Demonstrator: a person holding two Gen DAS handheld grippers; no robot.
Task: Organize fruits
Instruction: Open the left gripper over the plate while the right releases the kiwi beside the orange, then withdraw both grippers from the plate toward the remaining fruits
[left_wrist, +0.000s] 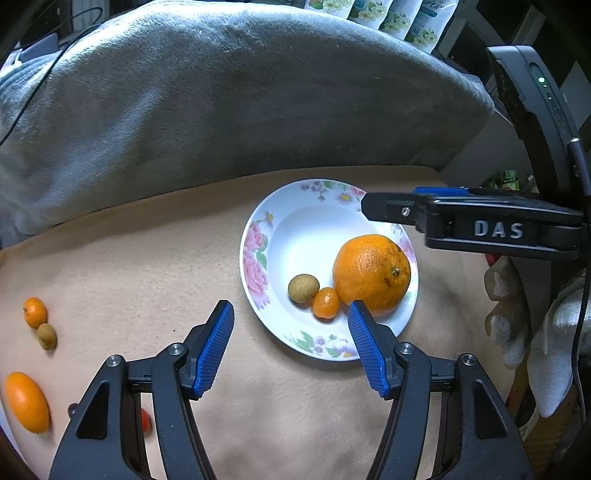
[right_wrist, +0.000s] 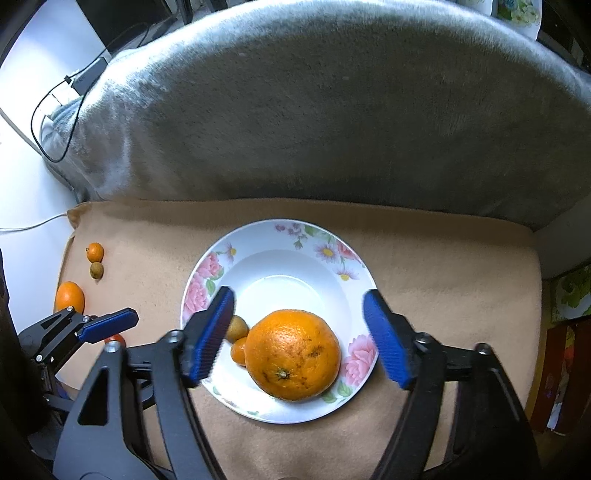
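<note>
The plate (right_wrist: 291, 236) looks like glossy glazed ceramic with printed flowers. The orange (right_wrist: 291, 354) has dimpled, faintly shiny peel. The tan cloth (right_wrist: 443, 266) is matt and fuzzy; the grey blanket (right_wrist: 314, 110) is plush. Tool pads (right_wrist: 212, 332) are ribbed blue plastic on matt black frames.

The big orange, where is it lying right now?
The big orange lies in the floral plate, near its front rim in the right wrist view, touching the small kumquat on its left.

red fruit (left_wrist: 146, 422) half-hidden behind left claw | kumquat (right_wrist: 239, 350) partly behind orange (right_wrist: 292, 355)
</note>
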